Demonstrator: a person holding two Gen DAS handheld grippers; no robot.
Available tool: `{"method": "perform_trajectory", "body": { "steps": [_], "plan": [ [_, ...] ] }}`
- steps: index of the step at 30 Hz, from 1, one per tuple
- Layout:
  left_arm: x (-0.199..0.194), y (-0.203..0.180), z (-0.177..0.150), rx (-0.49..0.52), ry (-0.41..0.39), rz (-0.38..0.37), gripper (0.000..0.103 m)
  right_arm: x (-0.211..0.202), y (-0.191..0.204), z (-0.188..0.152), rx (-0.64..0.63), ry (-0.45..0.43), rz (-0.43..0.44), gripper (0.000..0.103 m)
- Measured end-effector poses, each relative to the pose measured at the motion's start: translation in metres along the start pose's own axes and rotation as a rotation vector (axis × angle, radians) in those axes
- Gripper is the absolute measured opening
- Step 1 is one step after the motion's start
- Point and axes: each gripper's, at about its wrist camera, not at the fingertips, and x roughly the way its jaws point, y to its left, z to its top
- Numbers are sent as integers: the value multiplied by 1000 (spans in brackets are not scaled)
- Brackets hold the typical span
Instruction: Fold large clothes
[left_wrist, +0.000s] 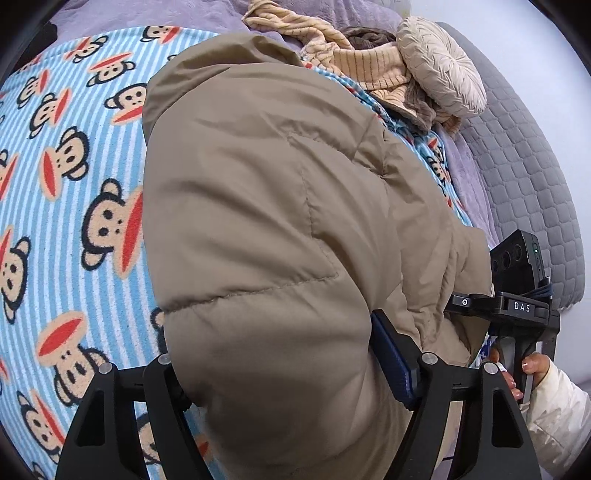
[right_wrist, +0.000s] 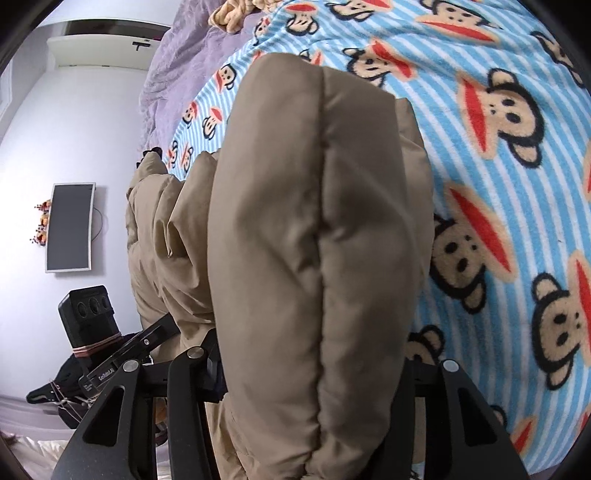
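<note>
Left wrist view: a tan padded jacket (left_wrist: 266, 206) is seen bunched and raised above a blue striped monkey-print blanket (left_wrist: 66, 192) spread over a bed. A thick quilted roll of the jacket is gripped between the fingers of the left gripper (left_wrist: 280, 373); the blue-padded finger (left_wrist: 393, 363) is pressed into the fabric, the opposite finger is covered by it. The right gripper (left_wrist: 517, 306) is seen just beside the jacket's far edge, held by a hand (left_wrist: 517, 373) in a pale sleeve.

Right wrist view: a doubled, seamed fold of the same jacket (right_wrist: 317, 229) is bulged between the fingers of the right gripper (right_wrist: 314, 373), which are closed on it, though the fingertips themselves are buried. The left gripper (right_wrist: 107, 354) is seen at the lower left, at the jacket's other end.

Progress, as judged: the jacket is gathered and carried by both ends, not yet laid flat as a finished fold. At least one fold appears made; how many remain cannot be established. Setting down and squaring is judged outstanding.

Hidden or unclear: sleeves, hood, zip and hem are not distinguishable in the bunched fabric. Contact between the jacket's underside and the blanket cannot be told. A heap of cream ribbed knitwear (left_wrist: 369, 62) and a round pleated cushion (left_wrist: 443, 66) lie well apart at the far end of the bed; whether the knitwear awaits folding cannot be said
</note>
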Motion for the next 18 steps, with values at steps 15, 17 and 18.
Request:
{"method": "perform_trajectory", "body": {
  "steps": [15, 17, 18],
  "plan": [
    [-97, 126, 37, -117, -147, 67, 78, 96, 112, 25, -111, 48, 100, 53],
    [-98, 143, 48, -134, -154, 83, 78, 109, 120, 27, -121, 53, 105, 53],
    [-100, 153, 52, -139, -156, 93, 78, 117, 125, 30, -130, 56, 106, 53]
  ]
}}
